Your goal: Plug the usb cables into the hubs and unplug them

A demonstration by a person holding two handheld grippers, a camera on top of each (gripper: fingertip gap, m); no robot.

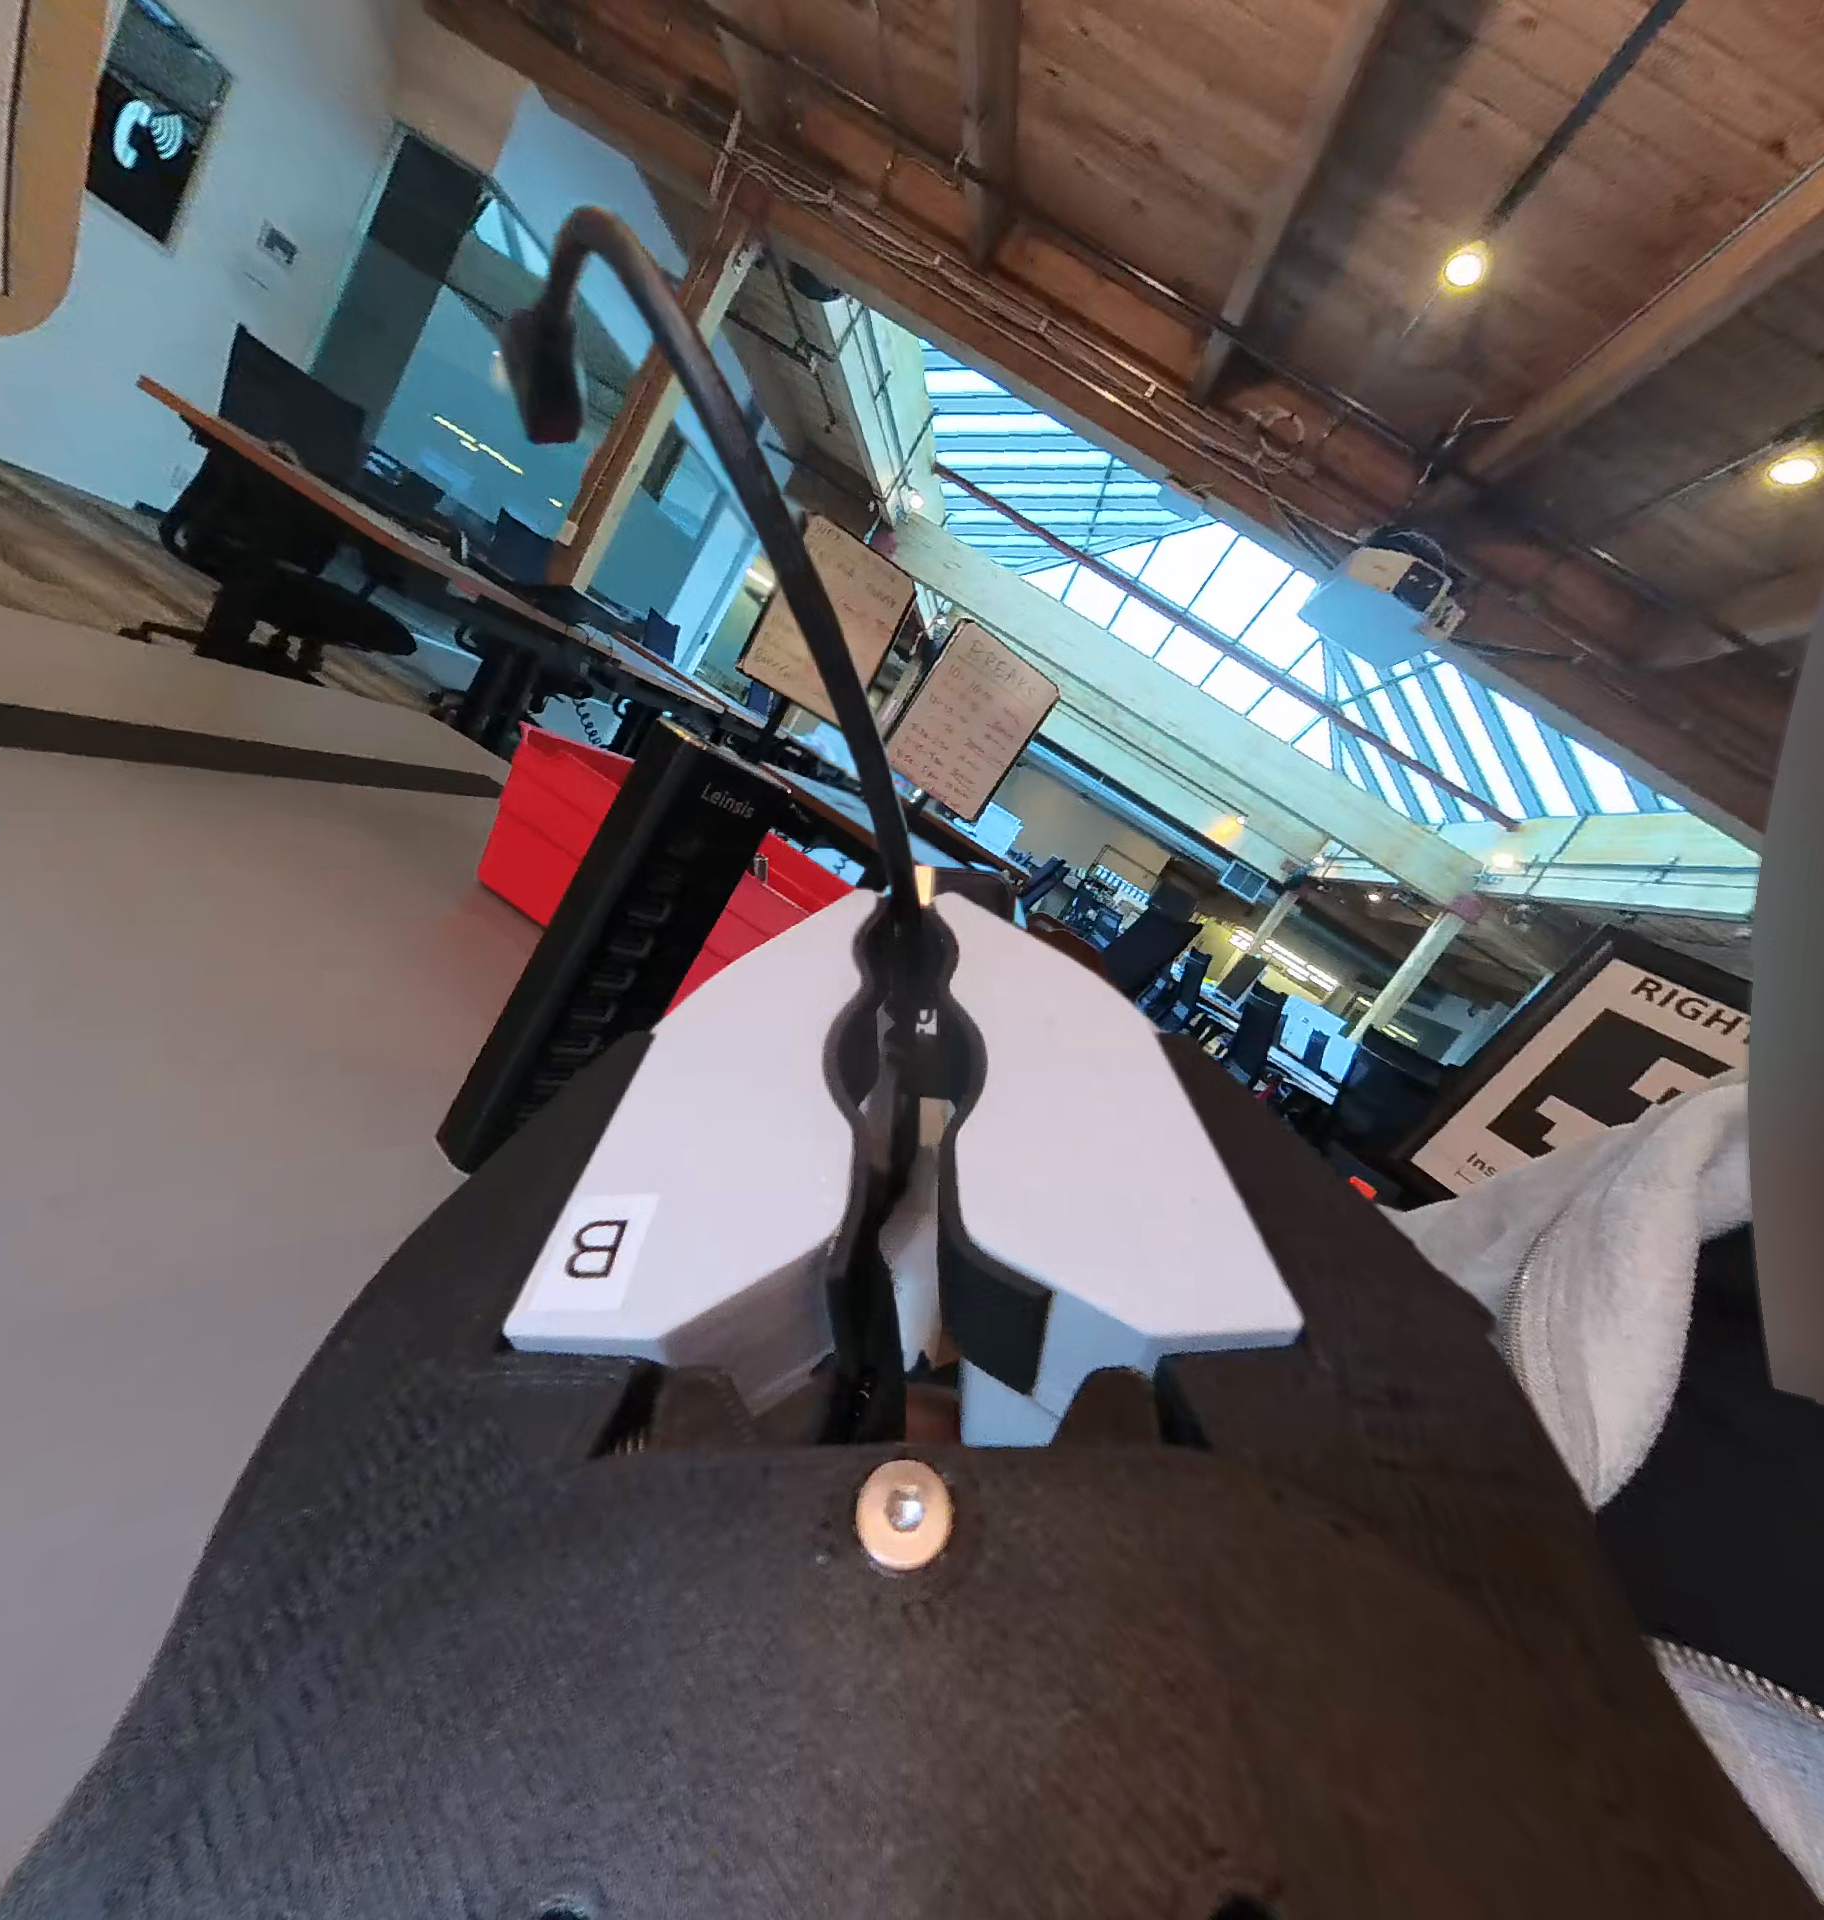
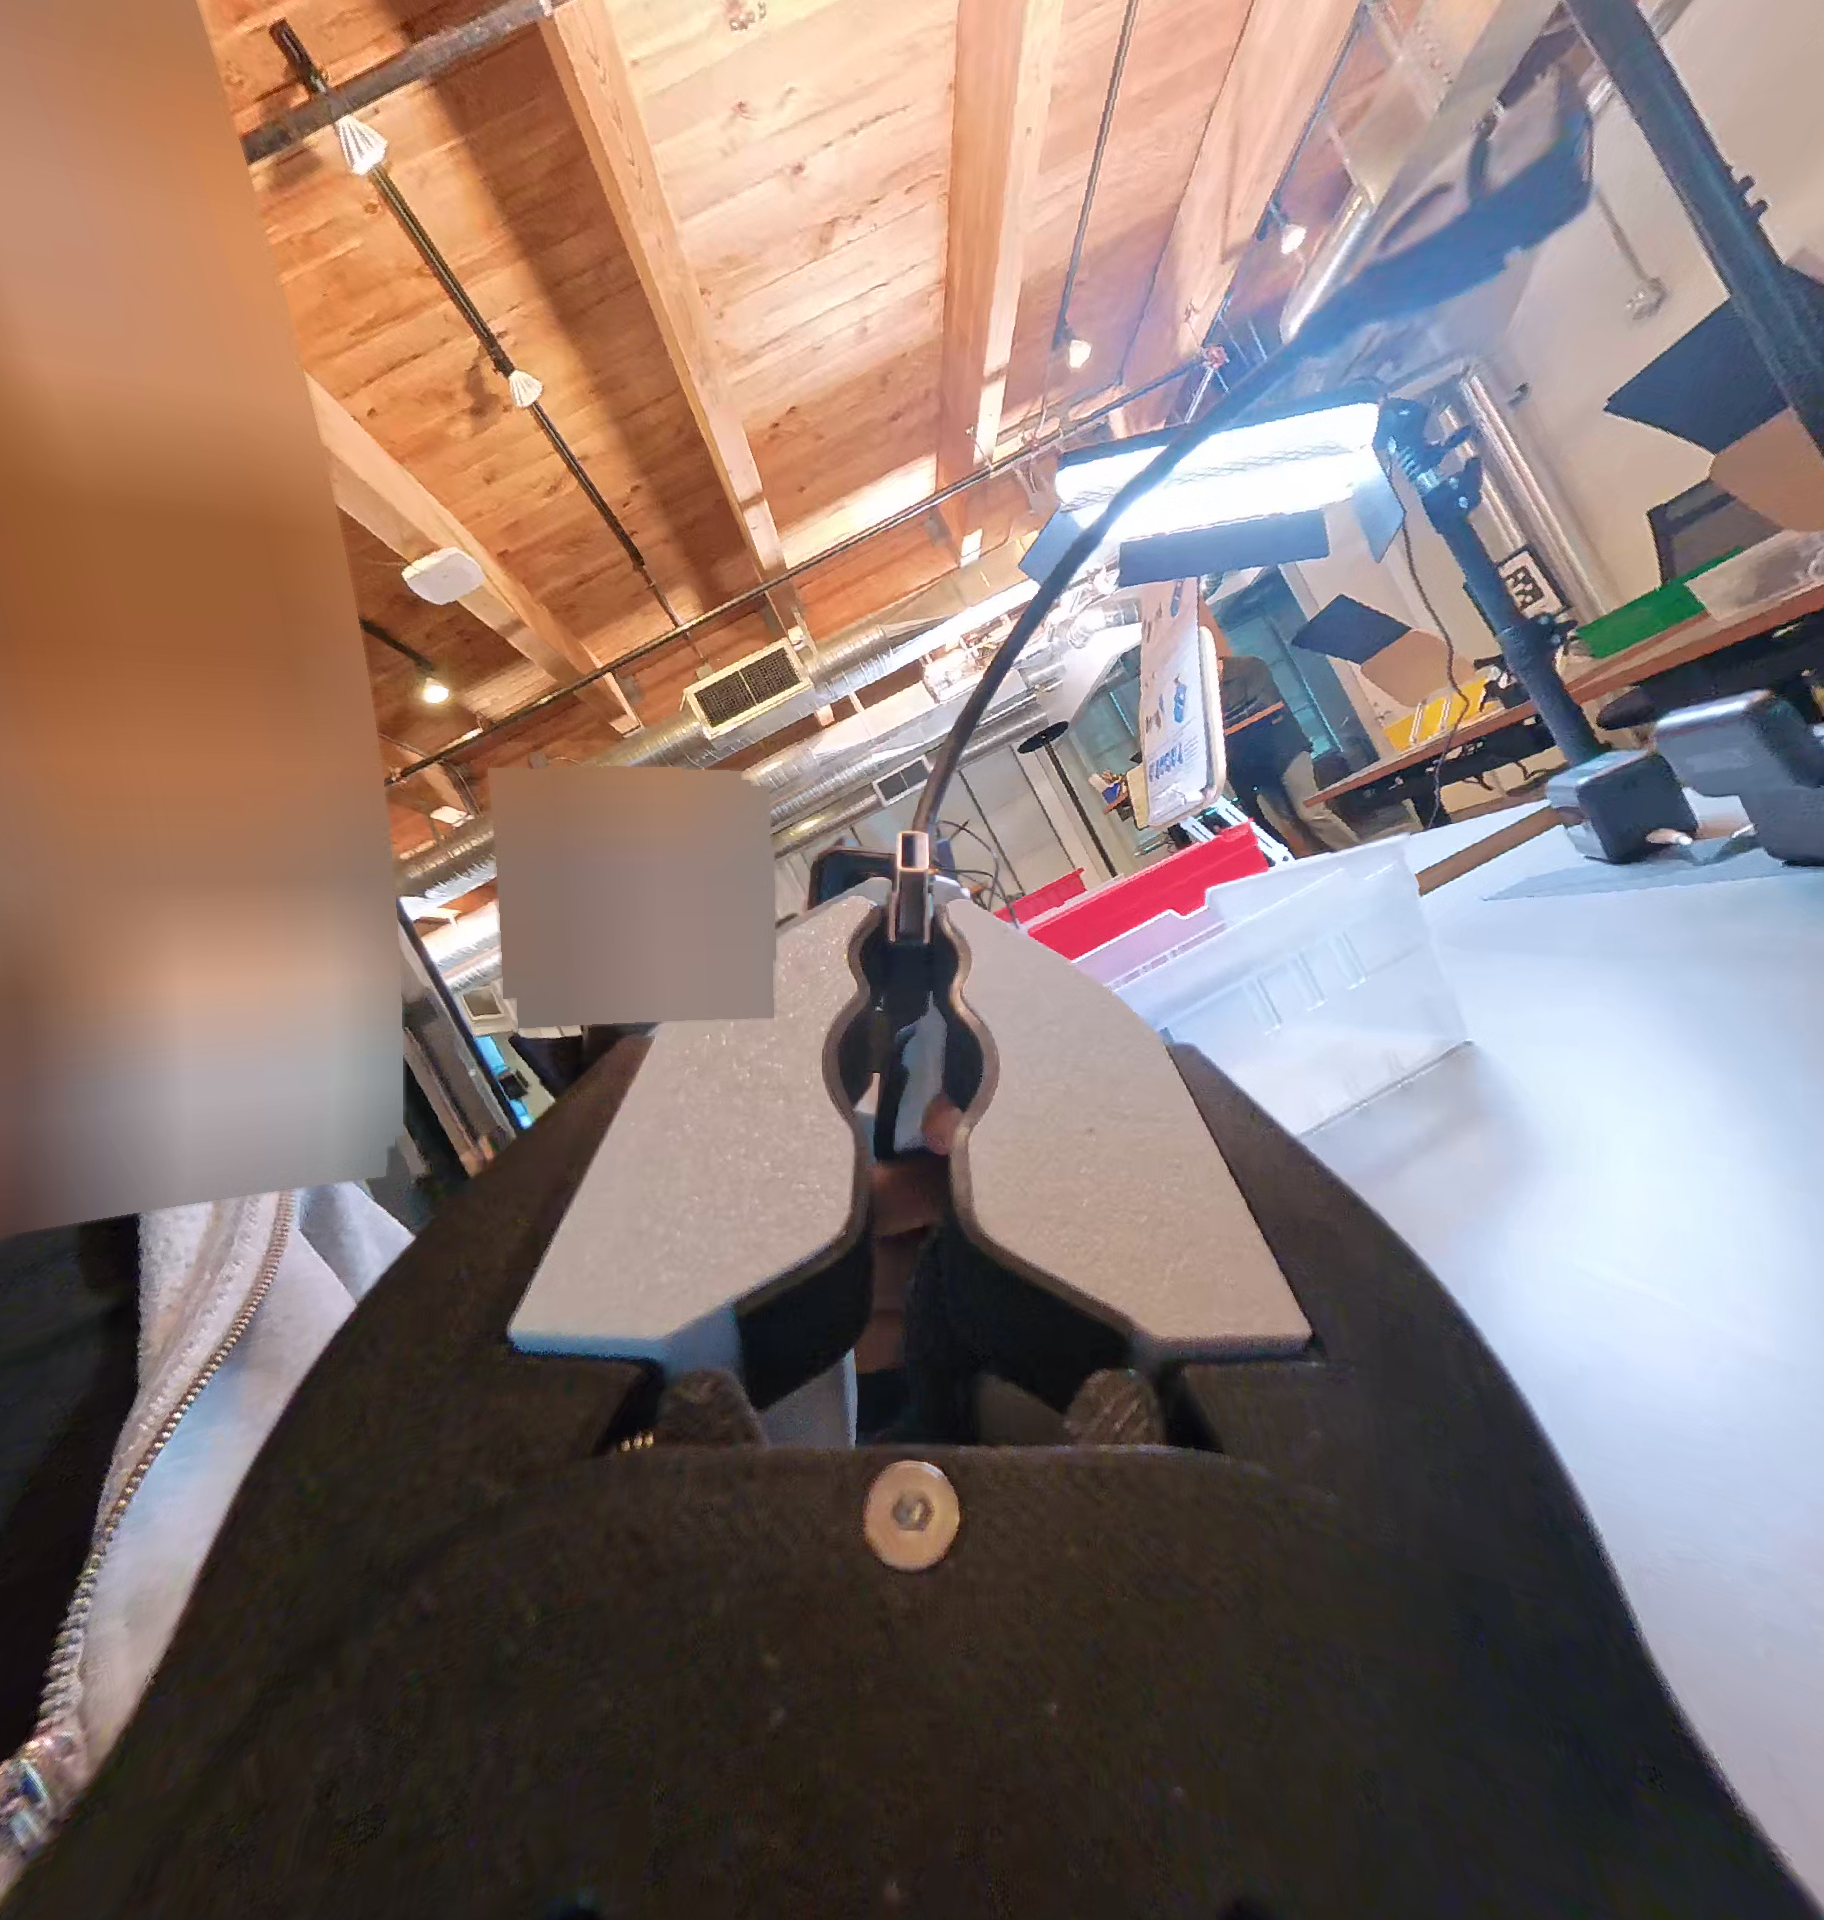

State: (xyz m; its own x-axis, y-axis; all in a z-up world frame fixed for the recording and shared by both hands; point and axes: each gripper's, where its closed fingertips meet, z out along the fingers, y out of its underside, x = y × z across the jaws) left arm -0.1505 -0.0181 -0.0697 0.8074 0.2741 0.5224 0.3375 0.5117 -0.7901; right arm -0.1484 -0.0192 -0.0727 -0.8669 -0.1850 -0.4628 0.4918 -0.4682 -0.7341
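The left hand-held gripper [image 1: 903, 935] is tilted upward, its grey fingers [image 1: 742, 1143] pressed together on a thin black cable [image 1: 783, 540] that runs down through the gap between them. From the fingertips the cable arcs up and to the left, ending in a dark plug [image 1: 546, 376] that hangs free in the air, its tip pointing down. The right hand-held gripper [image 2: 913, 914] is likewise raised, pinching a small metal-edged connector [image 2: 910, 862] at its fingertips; a black cable [image 2: 1033, 592] curves from that connector up and to the right.

Just beside the left gripper, to its left, a long black hub [image 1: 617, 966] with a row of ports lies on the pale grey table [image 1: 160, 1143], one end resting on the edge of a red bin [image 1: 565, 821] behind it. A dark stripe [image 1: 212, 743] crosses the table farther back. In the right wrist view a clear plastic bin [image 2: 1303, 987] stands on the table [image 2: 1614, 1247] near the gripper, with a red bin [image 2: 1136, 894] behind it and grey blocks [image 2: 1718, 779] farther right.

A grey zipped sleeve [image 1: 1573, 1247] shows at the edges of both views. Beyond the table lie office desks [image 1: 388, 520], chairs and whiteboards [image 1: 970, 717]. A timber-beamed ceiling [image 2: 783, 260] spans overhead, with a skylight [image 1: 1251, 592] and a bright light panel [image 2: 1220, 468] on a stand.
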